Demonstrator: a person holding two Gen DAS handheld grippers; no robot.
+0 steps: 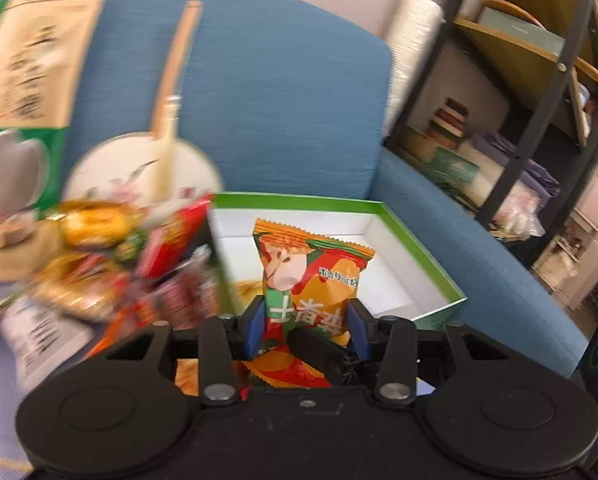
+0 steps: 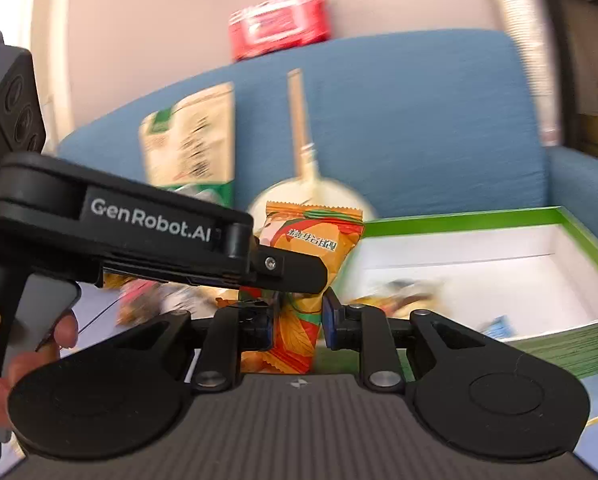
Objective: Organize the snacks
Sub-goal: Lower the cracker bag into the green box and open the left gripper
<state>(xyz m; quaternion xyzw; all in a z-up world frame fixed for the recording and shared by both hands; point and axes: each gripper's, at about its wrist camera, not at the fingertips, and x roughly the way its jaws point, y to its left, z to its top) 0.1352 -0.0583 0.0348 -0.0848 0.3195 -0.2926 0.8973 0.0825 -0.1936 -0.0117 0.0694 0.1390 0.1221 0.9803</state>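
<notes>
Above the green box (image 1: 419, 216), between both my hand-held grippers: one orange snack packet (image 1: 311, 272), light, soft, crinkly and slippery, left hand-held gripper (image 1: 305, 326) pinching its sides, right hand-held gripper (image 2: 299, 320) clenched on its lower half.
</notes>
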